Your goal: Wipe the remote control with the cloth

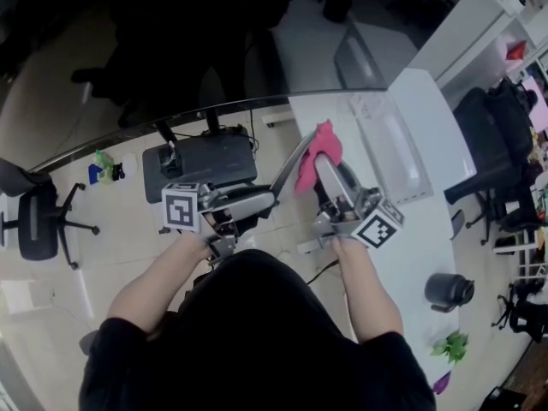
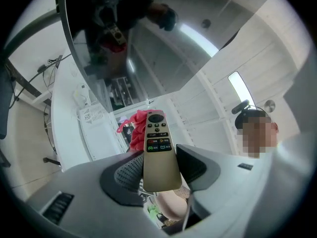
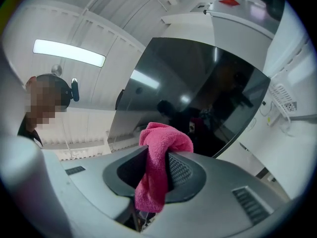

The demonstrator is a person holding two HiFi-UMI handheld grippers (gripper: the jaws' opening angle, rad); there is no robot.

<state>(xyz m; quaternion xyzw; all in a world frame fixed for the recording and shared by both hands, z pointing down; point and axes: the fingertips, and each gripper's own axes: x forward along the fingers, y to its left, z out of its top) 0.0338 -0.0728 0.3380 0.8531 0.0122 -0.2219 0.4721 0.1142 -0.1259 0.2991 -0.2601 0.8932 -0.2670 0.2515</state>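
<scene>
1. While both claws hang in mid-air, head view: left claw (image 1: 264, 201) pinches the remote (image 1: 292, 161), its long axis pointing ahead-right at the cloth (image 1: 320, 148) in the right claw (image 1: 329, 168).
2. Left gripper view: jaws clamp the remote's (image 2: 159, 155) tail; cloth (image 2: 136, 129) just past its top.
3. Right gripper view: jaws squeeze the cloth (image 3: 154, 175); open room all round.
</scene>
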